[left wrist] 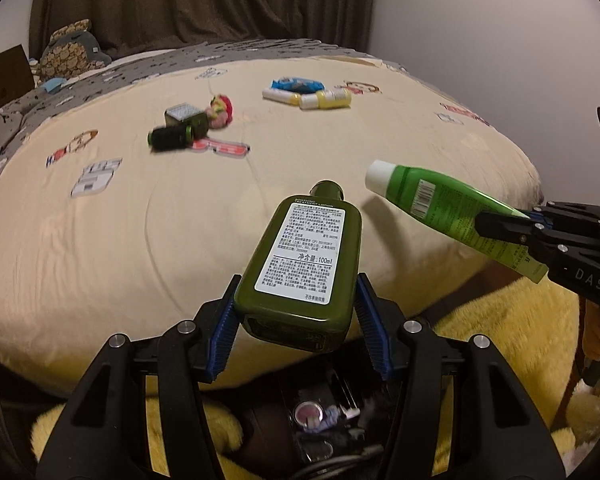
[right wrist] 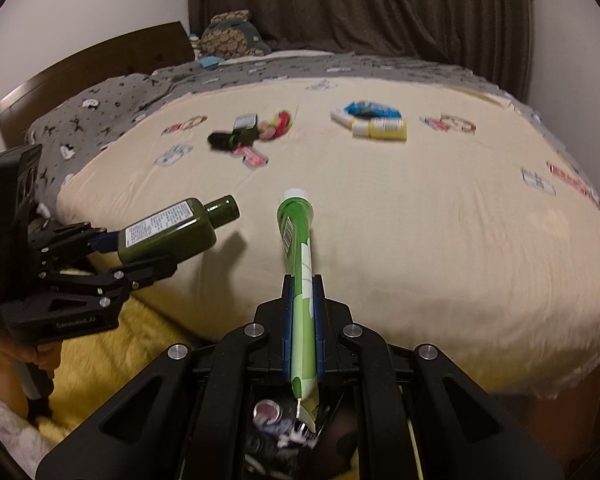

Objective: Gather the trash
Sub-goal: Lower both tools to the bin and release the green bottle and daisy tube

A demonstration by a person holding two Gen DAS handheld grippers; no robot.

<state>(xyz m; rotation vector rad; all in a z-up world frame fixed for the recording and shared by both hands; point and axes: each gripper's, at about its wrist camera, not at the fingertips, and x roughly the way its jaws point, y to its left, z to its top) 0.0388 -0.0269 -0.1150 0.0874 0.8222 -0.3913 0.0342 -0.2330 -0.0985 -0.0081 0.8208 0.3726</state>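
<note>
My left gripper (left wrist: 298, 312) is shut on a dark green lotion bottle (left wrist: 300, 256) with a white label, held above the near edge of the bed; it also shows in the right wrist view (right wrist: 168, 230). My right gripper (right wrist: 302, 292) is shut on a bright green tube (right wrist: 298, 248) with a white cap, seen from the left wrist view (left wrist: 440, 204). On the cream bedspread (left wrist: 100, 216) lie a dark green bottle and box (left wrist: 178, 130), a red and pink wrapper (left wrist: 220, 112), two yellow bottles (left wrist: 320, 98) and a blue packet (left wrist: 298, 84).
Below both grippers is a dark bin with trash inside (left wrist: 324, 416), also in the right wrist view (right wrist: 276, 416). A yellow fluffy rug (left wrist: 512, 332) lies by the bed. A plush toy (left wrist: 70, 50) sits near the wooden headboard (right wrist: 92, 68). Brown curtains (left wrist: 204, 0) hang behind.
</note>
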